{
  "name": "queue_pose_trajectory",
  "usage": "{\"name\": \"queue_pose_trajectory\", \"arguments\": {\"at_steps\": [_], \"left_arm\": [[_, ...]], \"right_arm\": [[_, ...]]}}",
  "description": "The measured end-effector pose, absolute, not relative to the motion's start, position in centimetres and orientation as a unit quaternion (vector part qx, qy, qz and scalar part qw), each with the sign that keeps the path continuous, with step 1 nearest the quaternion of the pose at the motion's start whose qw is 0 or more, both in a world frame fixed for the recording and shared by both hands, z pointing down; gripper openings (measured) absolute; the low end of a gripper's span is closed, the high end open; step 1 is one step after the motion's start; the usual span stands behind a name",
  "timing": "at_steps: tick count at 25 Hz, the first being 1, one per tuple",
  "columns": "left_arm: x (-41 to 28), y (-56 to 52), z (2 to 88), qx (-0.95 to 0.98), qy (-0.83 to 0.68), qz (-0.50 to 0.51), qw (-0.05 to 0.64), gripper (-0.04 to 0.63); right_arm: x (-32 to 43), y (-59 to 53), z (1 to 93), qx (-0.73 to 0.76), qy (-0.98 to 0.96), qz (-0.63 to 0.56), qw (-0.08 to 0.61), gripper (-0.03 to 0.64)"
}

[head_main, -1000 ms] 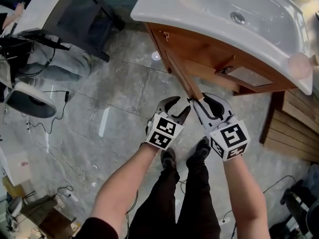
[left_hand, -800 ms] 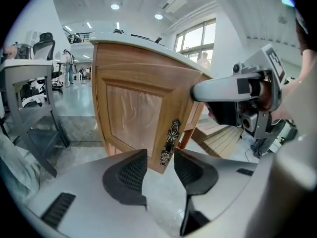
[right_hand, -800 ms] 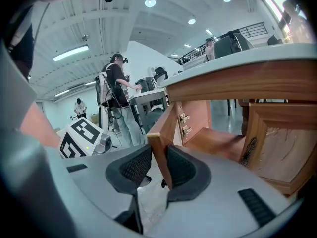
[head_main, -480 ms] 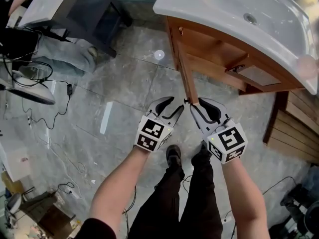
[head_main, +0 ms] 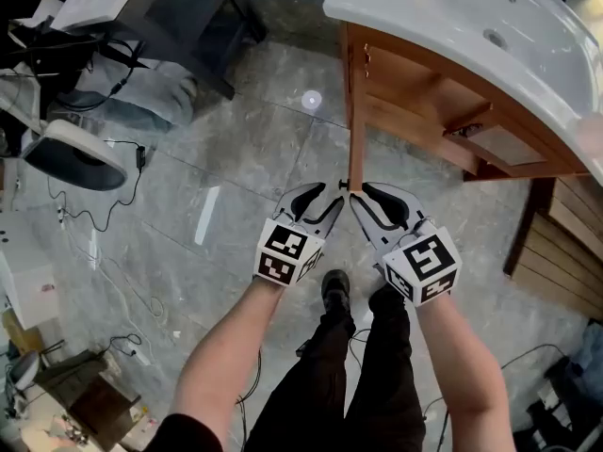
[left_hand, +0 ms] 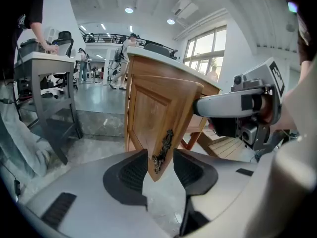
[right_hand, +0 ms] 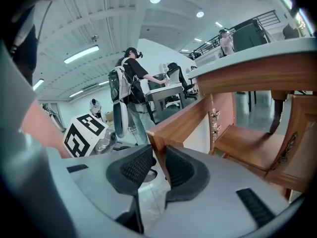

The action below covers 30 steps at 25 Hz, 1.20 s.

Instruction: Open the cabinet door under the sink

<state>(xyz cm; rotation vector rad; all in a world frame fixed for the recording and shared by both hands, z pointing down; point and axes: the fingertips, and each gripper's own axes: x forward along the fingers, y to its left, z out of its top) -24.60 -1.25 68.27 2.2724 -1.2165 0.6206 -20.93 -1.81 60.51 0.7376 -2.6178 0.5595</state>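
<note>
The wooden cabinet door [head_main: 354, 111] under the white sink [head_main: 452, 17] stands swung out, edge-on in the head view. My left gripper [head_main: 334, 196] holds the door's free corner, where the ornate metal handle [left_hand: 162, 150] sits. Its pads flank that corner [left_hand: 153, 108], and its jaws have just been closing on it. My right gripper [head_main: 363, 194] is clamped on the same free edge from the other side. In the right gripper view the door's edge [right_hand: 161, 138] is pinched between the pads. Those jaws have also just been closing. The cabinet shelf [right_hand: 247, 150] shows behind the door.
The second cabinet door [head_main: 499, 144] stays closed at the right. A dark-framed desk [head_main: 188, 8], a white round seat [head_main: 71, 153] and floor cables [head_main: 104, 215] lie to the left. Wooden slats [head_main: 565, 243] are at the right. The holder's shoes [head_main: 334, 290] stand just below the grippers.
The door has swung further out from the cabinet, from slanted to nearly straight toward me. Both grippers moved with its free edge, staying close together.
</note>
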Motion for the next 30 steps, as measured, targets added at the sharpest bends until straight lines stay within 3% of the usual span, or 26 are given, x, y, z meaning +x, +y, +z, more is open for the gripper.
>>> {"name": "queue_pose_trajectory", "arguments": {"at_steps": [9, 17, 30], "left_arm": [[-27.9, -0.5, 67.7, 0.820, -0.471, 0.214, 0.245, 0.166], [-28.7, 0.8, 68.4, 0.805, -0.486, 0.210, 0.267, 0.126], [-17.6, -2.1, 69.3, 0.841, -0.413, 0.229, 0.263, 0.081]], "right_arm": [[-22.8, -1.0, 61.1, 0.297, -0.919, 0.211, 0.155, 0.018], [-20.7, -2.0, 60.6, 0.314, -0.916, 0.196, 0.152, 0.015], [-9.3, -4.9, 62.2, 0.395, -0.881, 0.215, 0.151, 0.015]]}}
